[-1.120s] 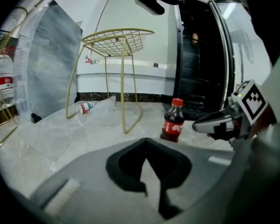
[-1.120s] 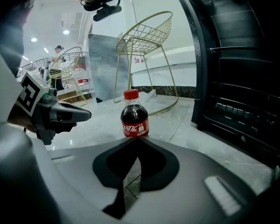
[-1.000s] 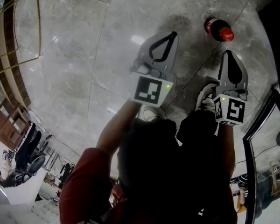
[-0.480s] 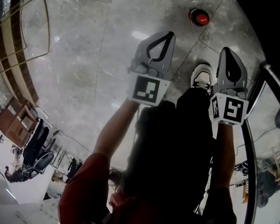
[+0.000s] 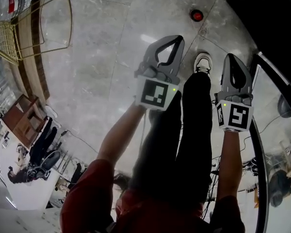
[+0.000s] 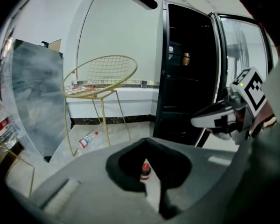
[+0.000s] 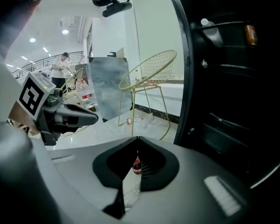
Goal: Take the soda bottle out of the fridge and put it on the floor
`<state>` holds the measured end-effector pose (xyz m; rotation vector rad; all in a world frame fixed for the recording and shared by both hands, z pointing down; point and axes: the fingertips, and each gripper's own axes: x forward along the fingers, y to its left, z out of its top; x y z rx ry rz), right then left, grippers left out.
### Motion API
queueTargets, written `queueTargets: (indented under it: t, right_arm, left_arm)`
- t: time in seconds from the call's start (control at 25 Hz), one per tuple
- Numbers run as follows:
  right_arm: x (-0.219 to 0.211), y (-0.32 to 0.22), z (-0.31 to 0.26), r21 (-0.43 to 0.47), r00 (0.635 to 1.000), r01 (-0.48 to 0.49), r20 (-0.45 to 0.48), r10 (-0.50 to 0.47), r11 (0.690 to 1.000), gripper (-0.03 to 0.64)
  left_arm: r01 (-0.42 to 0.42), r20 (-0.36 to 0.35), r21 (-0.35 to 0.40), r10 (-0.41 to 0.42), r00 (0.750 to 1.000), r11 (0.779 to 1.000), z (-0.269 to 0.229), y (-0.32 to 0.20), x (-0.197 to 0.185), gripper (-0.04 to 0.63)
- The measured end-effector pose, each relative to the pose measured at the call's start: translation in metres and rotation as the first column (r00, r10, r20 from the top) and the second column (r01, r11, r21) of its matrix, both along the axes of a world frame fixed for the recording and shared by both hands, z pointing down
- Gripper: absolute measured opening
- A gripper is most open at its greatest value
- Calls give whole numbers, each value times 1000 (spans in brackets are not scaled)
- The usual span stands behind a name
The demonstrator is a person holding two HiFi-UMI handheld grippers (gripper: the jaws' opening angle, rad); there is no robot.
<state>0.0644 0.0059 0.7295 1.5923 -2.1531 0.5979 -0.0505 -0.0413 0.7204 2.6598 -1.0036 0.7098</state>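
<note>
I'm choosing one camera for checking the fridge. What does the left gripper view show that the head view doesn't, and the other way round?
Only the left gripper view: the fridge shelves, a small amber container on one, and a clear bottle lying on the floor by the legs of the wire chair. Only the head view: the person's white shoe and red sleeve. Both: the soda bottle standing on the floor, the wire chair and the right gripper, jaws together.
</note>
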Motion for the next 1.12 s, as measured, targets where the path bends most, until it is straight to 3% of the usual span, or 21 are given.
queueTargets:
  t: [0.44, 0.88, 1.12]
  right_arm:
    - [8, 12, -206, 6, 998, -53, 31, 53, 999, 2]
    - [26, 21, -376, 75, 998, -58, 40, 55, 995, 2]
    - [48, 25, -438, 118, 998, -58, 24, 56, 991, 2]
  left_arm:
    - [6, 37, -44, -4, 999, 999, -200, 22, 5, 0]
    - [48, 10, 41, -48, 999, 998, -383, 7, 22, 0]
    - [56, -3, 81, -56, 998, 995, -453, 19, 31, 0]
